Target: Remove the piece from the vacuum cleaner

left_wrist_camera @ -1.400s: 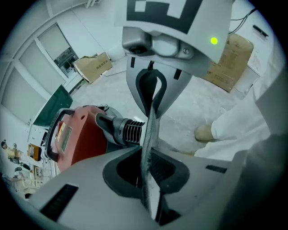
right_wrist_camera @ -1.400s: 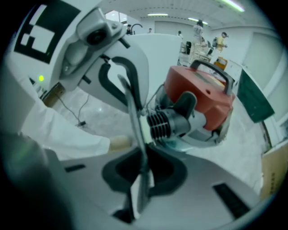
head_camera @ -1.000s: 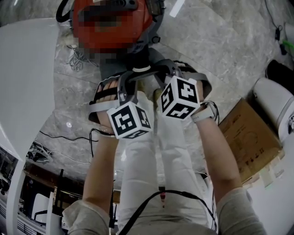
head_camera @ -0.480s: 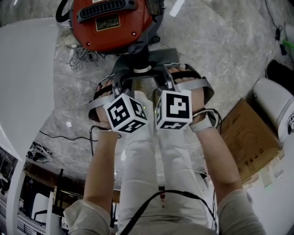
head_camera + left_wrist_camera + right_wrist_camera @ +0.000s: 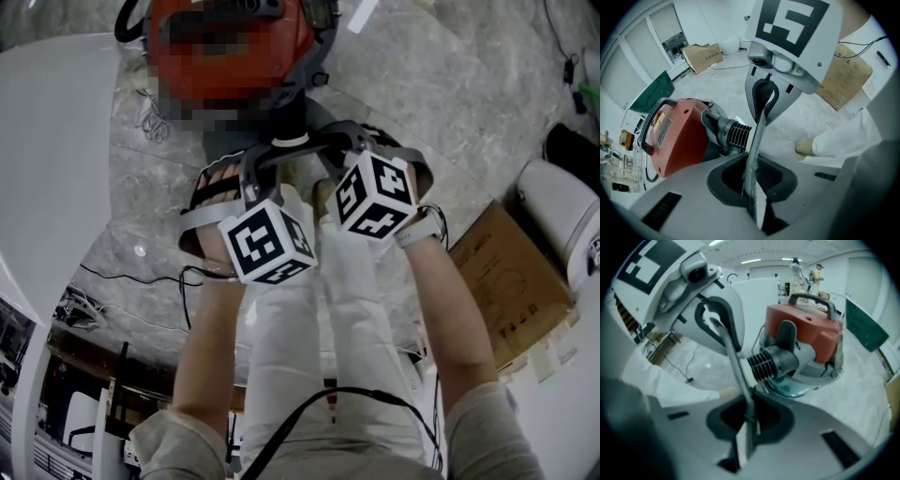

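Clamping one thin grey band (image 5: 757, 136) between them, the left tongs (image 5: 756, 206) and the right tongs (image 5: 746, 437) each hold it with the jaws drawn narrow and the pads pressed on its flat sides.

Left tongs: the band leaves the pads and runs straight ahead into the jaws of the right tongs, which face them from close opposite.

Right tongs: the same band runs ahead and slightly left into the jaws of the left tongs.

Head view: the band appears as a shallow arch spanning the tips of both tongs, on the side away from the person.

Vacuum cleaner (image 5: 806, 329): a red body with a dark carrying handle stands on the grey marbled floor (image 5: 450, 112), just beyond the tips of both tongs. Its black ribbed neck (image 5: 769, 363) points toward the tongs and lies directly behind the band. No view shows whether the band touches the neck.

Both tongs point steeply down, side by side, with their marker cubes near each other. The person's legs, in white trousers, pass below and between the two tongs.

A cardboard box (image 5: 506, 281) lies on the floor well to the right of the right tongs. The edge of a white counter (image 5: 56, 141) lies well to the left of the left tongs.
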The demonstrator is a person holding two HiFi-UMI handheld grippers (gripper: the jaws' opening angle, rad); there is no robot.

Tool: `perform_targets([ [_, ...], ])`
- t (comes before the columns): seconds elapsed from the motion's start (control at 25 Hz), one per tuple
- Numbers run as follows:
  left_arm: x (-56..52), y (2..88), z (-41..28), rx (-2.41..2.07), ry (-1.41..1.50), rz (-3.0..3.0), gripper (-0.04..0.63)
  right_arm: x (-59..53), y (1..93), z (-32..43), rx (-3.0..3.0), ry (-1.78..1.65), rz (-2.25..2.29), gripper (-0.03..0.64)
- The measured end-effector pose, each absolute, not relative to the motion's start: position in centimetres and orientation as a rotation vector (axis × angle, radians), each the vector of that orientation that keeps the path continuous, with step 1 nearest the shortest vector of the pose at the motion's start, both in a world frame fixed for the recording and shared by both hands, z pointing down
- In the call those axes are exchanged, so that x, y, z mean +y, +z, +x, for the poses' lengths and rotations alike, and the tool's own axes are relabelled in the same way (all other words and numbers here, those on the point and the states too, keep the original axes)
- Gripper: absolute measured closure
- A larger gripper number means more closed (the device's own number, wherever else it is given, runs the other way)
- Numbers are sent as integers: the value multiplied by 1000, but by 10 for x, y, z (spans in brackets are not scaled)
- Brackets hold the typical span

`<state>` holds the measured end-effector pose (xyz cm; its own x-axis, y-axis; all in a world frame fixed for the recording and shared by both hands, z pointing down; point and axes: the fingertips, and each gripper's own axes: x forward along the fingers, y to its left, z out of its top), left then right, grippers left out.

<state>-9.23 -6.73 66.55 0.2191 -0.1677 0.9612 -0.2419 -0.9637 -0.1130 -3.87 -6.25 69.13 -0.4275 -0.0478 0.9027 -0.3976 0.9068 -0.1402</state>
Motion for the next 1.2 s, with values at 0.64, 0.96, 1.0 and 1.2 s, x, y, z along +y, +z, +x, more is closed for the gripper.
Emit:
perform_targets([
  [0.64, -64, 695, -104, -460, 1784, 2264, 543, -62, 671, -42, -1838, -2, 214, 583],
  [0.96, -65, 673, -100, -421, 1899, 2274, 546, -61, 689, -38, -1919, 312, 315, 583],
  [1.0, -64, 672, -99, -415, 1917, 2280, 546, -60, 691, -38, -1928, 354, 325, 583],
  [1.2, -66, 674, -100, -442, 1882, 2273, 546, -61, 694, -38, -1934, 391, 344, 583],
])
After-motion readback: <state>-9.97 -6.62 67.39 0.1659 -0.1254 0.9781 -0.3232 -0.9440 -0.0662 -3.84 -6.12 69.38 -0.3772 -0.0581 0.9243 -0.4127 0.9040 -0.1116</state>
